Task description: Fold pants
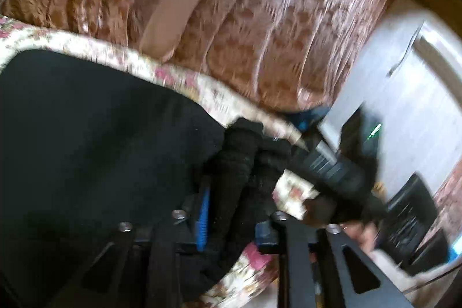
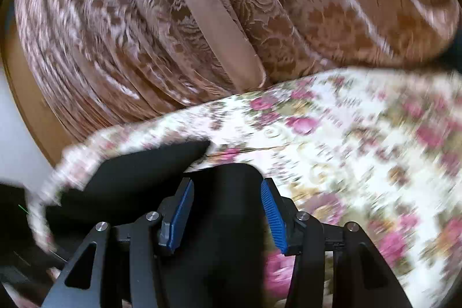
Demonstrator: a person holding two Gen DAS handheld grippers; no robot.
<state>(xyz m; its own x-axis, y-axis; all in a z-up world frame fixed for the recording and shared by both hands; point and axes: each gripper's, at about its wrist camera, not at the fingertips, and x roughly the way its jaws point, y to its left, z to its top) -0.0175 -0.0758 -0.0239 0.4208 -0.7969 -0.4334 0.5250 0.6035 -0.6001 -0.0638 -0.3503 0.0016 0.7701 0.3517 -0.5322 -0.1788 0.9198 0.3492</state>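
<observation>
The black pants (image 1: 86, 149) lie on a floral sheet (image 1: 184, 80), spread wide at the left of the left wrist view. A bunched, knitted black end (image 1: 236, 163) runs between the blue pads of my left gripper (image 1: 234, 224). The left pad's face shows bare, so the jaws stand open with cloth loosely between them. In the right wrist view my right gripper (image 2: 228, 215) is shut on a thick fold of the pants (image 2: 225, 192), which fills the gap between its pads. The right tool's black housing (image 1: 332, 169) appears beyond the bunched end, with a hand (image 1: 361, 233) below it.
A brown patterned cover (image 2: 144, 19) rises in folds behind the floral sheet (image 2: 346, 149), with a plain tan band (image 2: 219, 28) across it. To the right in the left wrist view are a pale floor (image 1: 404, 106) and a dark ribbed box (image 1: 410, 215). Both views are motion-blurred.
</observation>
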